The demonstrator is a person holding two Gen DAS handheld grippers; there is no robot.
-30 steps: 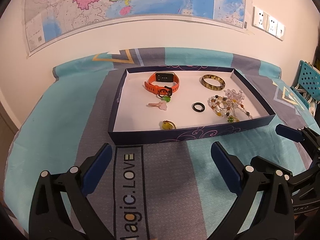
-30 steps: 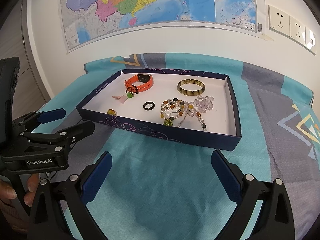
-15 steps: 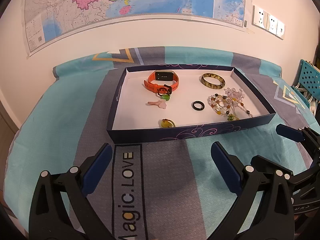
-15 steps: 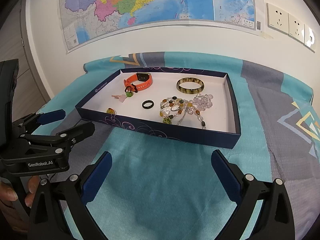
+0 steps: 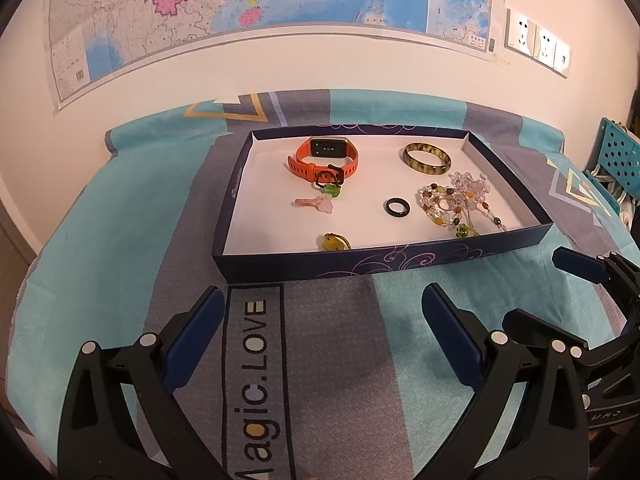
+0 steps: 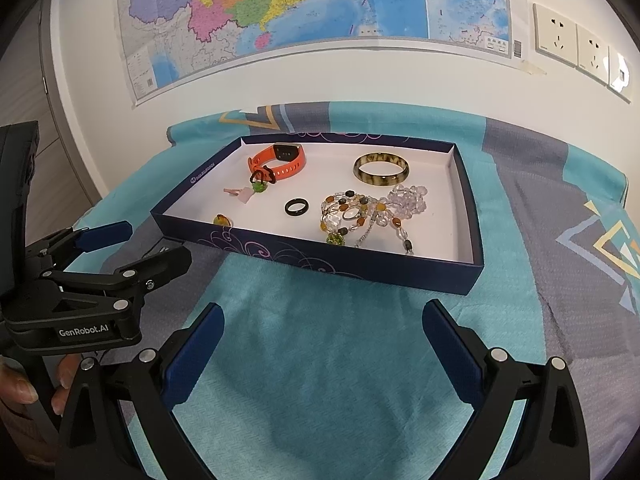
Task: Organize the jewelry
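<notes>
Left gripper, right gripper both spread wide, empty, short of jewelry tray.

The shallow box looks like matt navy cardboard with a plain white paper floor. In it, the orange watch strap seems soft matt rubber, the bangle glossy mottled stone, the black ring polished, the bead strands glassy. A woven cloth beneath looks slightly rough.
</notes>
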